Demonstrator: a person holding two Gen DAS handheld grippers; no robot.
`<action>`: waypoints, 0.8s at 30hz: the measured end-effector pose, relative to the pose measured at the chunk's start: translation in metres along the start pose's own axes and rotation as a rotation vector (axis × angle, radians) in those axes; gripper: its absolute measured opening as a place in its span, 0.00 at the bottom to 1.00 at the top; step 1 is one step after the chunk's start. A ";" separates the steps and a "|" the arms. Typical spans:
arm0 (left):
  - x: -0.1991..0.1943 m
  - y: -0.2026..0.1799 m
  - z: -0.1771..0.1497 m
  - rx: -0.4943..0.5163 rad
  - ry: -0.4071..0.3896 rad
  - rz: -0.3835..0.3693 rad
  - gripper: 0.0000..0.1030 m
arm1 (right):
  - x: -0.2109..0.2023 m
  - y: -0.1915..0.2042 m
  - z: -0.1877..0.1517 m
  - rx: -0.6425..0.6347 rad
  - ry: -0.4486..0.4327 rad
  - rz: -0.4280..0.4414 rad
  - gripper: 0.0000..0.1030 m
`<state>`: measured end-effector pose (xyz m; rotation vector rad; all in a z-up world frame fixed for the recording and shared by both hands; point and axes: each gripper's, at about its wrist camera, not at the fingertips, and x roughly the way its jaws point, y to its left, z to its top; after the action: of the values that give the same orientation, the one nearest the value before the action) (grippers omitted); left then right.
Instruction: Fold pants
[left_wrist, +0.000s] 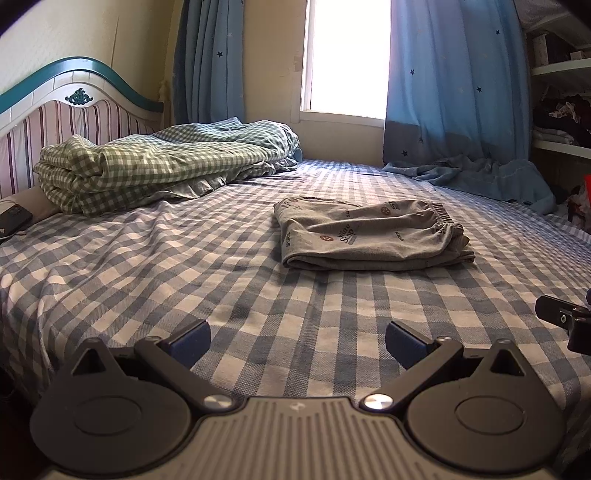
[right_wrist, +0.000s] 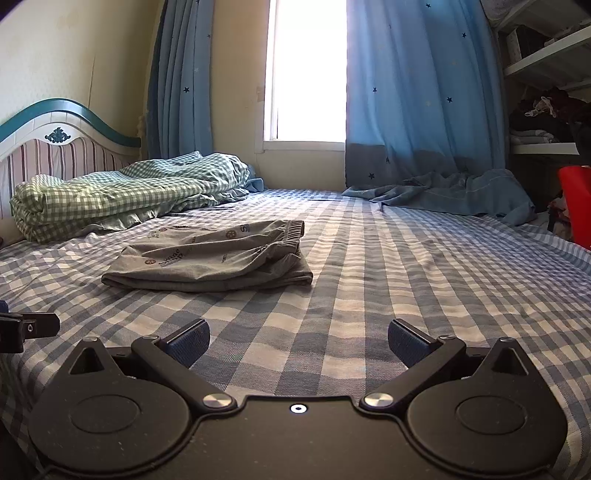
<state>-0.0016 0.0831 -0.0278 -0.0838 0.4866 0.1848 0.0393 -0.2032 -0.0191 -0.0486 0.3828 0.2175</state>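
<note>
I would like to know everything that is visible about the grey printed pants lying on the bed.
The grey printed pants look like soft knit cloth, with small round red-brown emblems and dark lettering, including the words "Wine Shop". They are folded into a compact, roughly rectangular stack of several layers. The gathered elastic waistband lies at one end, on top. The surface is slightly wrinkled. The stack rests flat on the blue and white checked bedsheet, and neither gripper touches it.
</note>
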 end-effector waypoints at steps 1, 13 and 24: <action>0.000 0.000 0.000 0.000 0.000 0.000 1.00 | 0.000 0.000 0.000 -0.002 0.000 0.001 0.99; 0.001 0.000 0.001 0.003 0.001 0.001 1.00 | 0.000 0.002 -0.001 -0.009 0.001 0.003 0.99; 0.001 0.000 0.001 0.002 0.002 0.001 1.00 | 0.002 0.003 -0.003 -0.008 0.009 0.005 0.99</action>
<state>-0.0005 0.0834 -0.0276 -0.0814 0.4889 0.1851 0.0394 -0.1998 -0.0222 -0.0564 0.3913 0.2239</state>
